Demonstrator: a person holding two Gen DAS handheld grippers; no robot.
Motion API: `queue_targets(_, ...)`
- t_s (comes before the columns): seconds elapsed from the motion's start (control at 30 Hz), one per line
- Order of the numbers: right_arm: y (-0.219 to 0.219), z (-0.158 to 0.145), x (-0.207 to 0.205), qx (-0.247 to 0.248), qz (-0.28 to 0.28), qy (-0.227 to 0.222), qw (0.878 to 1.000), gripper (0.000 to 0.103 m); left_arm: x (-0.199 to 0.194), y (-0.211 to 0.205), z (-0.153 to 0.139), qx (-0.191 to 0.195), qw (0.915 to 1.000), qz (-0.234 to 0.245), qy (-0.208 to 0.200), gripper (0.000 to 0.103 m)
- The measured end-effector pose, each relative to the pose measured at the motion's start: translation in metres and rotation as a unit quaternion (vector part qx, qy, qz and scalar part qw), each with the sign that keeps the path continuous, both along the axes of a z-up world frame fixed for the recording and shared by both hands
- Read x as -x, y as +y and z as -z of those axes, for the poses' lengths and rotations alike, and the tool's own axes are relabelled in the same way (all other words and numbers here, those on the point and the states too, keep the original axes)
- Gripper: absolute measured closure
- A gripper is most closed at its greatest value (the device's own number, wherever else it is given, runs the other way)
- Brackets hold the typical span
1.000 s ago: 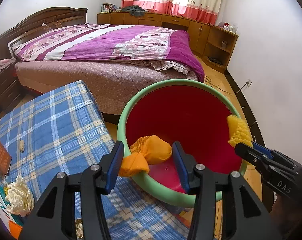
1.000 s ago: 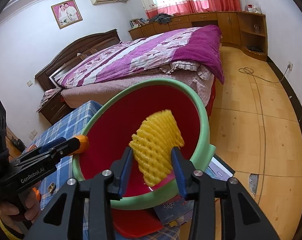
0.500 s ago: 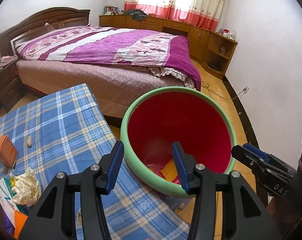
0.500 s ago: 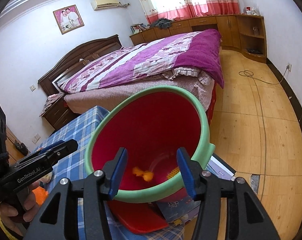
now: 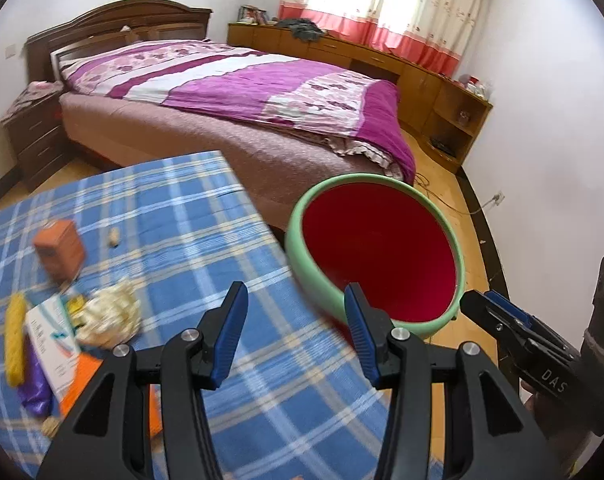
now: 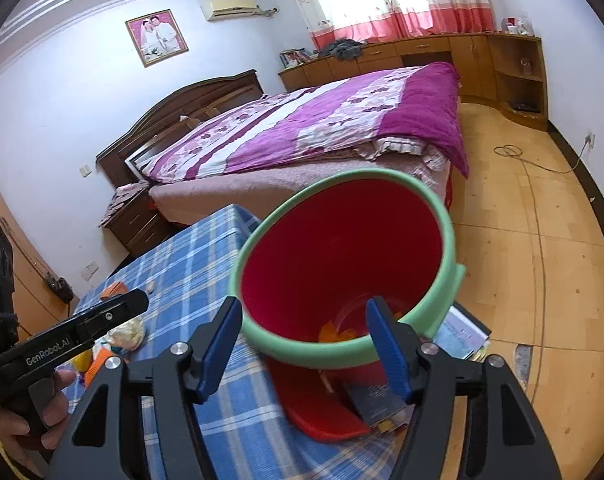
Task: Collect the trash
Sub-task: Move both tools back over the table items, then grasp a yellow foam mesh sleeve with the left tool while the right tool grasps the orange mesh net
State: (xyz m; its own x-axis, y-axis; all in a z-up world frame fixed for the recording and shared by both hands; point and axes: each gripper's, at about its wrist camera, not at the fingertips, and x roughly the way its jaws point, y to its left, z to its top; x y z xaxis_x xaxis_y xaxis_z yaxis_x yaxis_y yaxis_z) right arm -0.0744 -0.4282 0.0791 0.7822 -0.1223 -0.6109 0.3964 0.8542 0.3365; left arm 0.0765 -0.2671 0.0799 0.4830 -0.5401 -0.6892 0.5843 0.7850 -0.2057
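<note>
Both grippers, left [image 5: 296,330] and right [image 6: 304,344], fingers spread and empty, hover by the bin [image 5: 302,256], lower right, ready for more trash.

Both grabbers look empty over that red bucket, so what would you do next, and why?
Probably swing the left gripper, open and empty, toward the crumpled cream paper wad on the blue plaid tablecloth. The red bin already holds orange scraps, and the wad looks like the nearest loose trash.

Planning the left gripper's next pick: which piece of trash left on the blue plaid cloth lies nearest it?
The crumpled cream paper wad, just left of the left gripper. The orange box and small peanut-like scrap lie farther back.
</note>
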Motion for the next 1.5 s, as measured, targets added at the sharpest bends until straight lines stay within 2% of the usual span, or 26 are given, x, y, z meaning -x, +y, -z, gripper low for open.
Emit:
queue_targets(0.4, 0.045, 0.0, -0.007, -0.001, -0.03, 0.012, 0.999, 0.022, 0.005, 0.076, -0.005, -0.009, 0.9978, -0.065, -0.011, 0.053)
queue_targets(0.9, 0.094, 0.007, -0.029, 0.011, -0.06, 0.031, 0.998, 0.02, -0.023, 0.162, 0.009, -0.011, 0.9875, -0.157, -0.005, 0.053)
queue_targets(1.23, 0.119, 0.014, -0.046, 0.016, -0.077, 0.052, 0.996, 0.02, -0.053, 0.203, 0.033, -0.031, 0.9773, -0.209, 0.011, 0.05)
queue_targets(1.5, 0.13, 0.017, -0.053, 0.024, -0.084, 0.065, 0.994, 0.02, -0.078, 0.225, 0.066, -0.024, 0.9707, -0.232, 0.058, 0.05)
